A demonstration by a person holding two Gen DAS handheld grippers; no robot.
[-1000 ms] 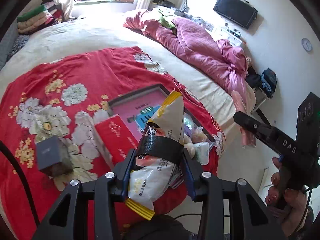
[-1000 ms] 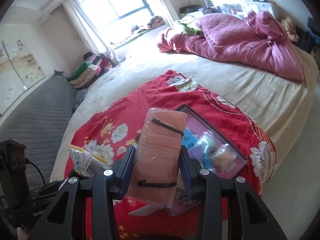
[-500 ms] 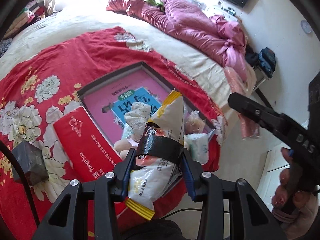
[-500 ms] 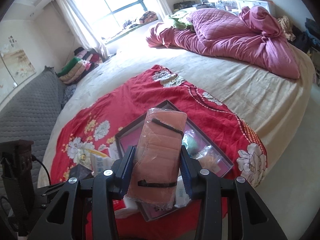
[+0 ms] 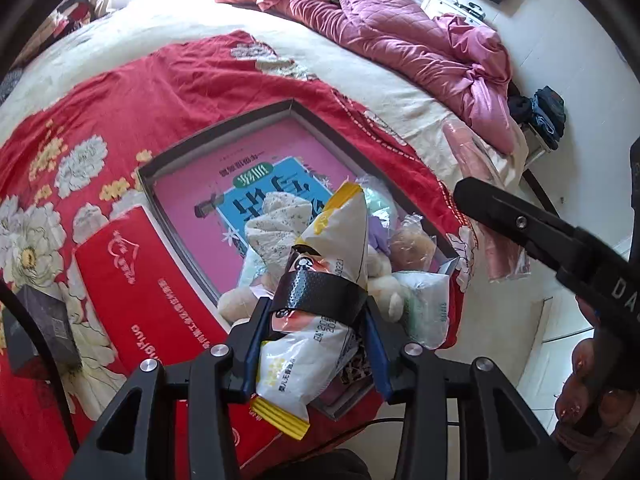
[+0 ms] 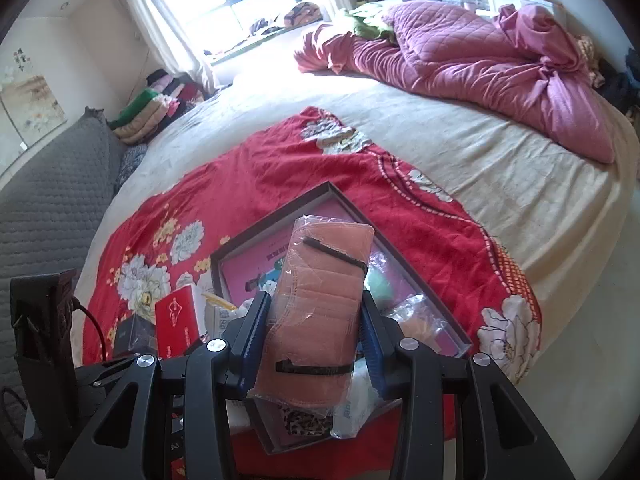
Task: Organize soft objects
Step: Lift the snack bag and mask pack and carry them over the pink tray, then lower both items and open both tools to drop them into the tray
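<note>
My left gripper (image 5: 316, 312) is shut on a white and yellow snack bag (image 5: 320, 300), held over the near end of a shallow grey box (image 5: 224, 136) with a pink printed bottom. Several soft things lie in that box: a floral cloth (image 5: 280, 220), a cream plush toy (image 5: 380, 276) and a bagged bun (image 5: 412, 240). My right gripper (image 6: 316, 312) is shut on a clear pack of pink face masks (image 6: 320, 304), also above the box (image 6: 280, 208). The right gripper's black body (image 5: 540, 236) and the pink pack (image 5: 468, 152) show at the right of the left wrist view.
The box rests on a red flowered blanket (image 6: 280, 160) over a cream bed. A red carton (image 5: 148, 288) and a small dark box (image 5: 40, 320) lie left of the box. A pink quilt (image 6: 500, 68) is bunched at the far side. Floor lies to the right.
Both grippers have come down and forward toward the grey box, which now looks larger and nearer in both views. Their holds on the snack bag and the mask pack are unchanged.
</note>
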